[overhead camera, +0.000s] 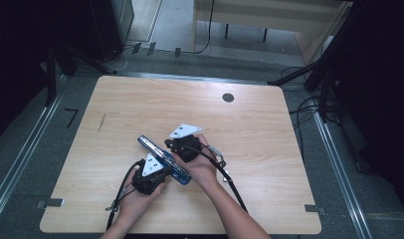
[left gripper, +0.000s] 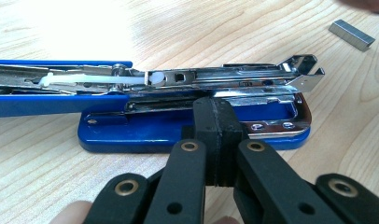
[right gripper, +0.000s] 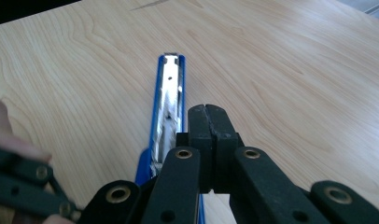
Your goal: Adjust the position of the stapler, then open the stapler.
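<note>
We find the blue stapler (left gripper: 197, 123) lying opened flat on the worktop (overhead camera: 269, 129), directly ahead of the left hand-held gripper (left gripper: 214, 116) and beneath the right hand-held gripper (right gripper: 207, 116). Both are clenched, holding nothing. We judge it rigid, fairly heavy, slippery on chrome; grip the blue base edges.

Both forearms come in from the bottom of the high view and meet near the middle, each hand wrapped around its gripper. The left gripper (overhead camera: 151, 174) sits nearer the person, its jaws pressed together with no gap, as the left gripper view shows. The right gripper (overhead camera: 182, 148) lies just beyond it, its jaws likewise closed flat against each other.
</note>
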The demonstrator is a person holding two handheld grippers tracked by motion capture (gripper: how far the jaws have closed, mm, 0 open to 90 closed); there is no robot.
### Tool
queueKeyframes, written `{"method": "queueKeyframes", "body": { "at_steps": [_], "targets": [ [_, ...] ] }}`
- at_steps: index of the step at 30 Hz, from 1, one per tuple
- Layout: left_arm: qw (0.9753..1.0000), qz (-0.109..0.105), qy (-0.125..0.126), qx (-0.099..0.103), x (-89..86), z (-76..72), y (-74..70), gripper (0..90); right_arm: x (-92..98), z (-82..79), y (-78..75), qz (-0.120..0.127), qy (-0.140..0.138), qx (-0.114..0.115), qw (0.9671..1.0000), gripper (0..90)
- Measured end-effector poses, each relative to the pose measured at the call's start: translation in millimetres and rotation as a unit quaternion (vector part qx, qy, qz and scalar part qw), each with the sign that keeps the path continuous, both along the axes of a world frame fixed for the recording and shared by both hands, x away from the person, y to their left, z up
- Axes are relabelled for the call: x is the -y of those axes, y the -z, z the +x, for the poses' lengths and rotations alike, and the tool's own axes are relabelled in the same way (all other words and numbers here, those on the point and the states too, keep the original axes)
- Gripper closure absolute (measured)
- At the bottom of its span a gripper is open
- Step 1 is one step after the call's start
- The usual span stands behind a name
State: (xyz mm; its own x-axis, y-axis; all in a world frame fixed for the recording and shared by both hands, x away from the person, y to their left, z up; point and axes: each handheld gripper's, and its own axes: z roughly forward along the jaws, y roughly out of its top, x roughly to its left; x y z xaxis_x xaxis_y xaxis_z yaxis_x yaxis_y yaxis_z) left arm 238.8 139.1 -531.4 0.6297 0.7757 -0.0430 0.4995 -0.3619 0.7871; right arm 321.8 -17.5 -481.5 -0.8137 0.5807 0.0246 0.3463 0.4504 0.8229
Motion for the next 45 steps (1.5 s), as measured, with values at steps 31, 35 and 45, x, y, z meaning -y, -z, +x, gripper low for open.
{"method": "queueKeyframes", "body": {
  "at_steps": [31, 35, 45],
  "targets": [
    [1.0, 0.002, 0.0, 0.0, 0.0, -0.2, -0.1, 90.0, 161.5, -65.6, 34.6, 0.005, 0.113, -0.028, 0.9932, 61.2],
    [1.0, 0.002, 0.0, 0.0, 0.0, -0.2, -0.1, 90.0, 167.1, -75.0, 38.1, -0.001, 0.124, -0.034, 0.9917, 58.0],
    [1.0, 0.001, 0.0, -0.002, -0.6, 0.1, -0.2, 90.0, 167.2, -79.4, 37.7, 0.018, 0.125, -0.029, 0.9916, 80.4]
  ]
}}
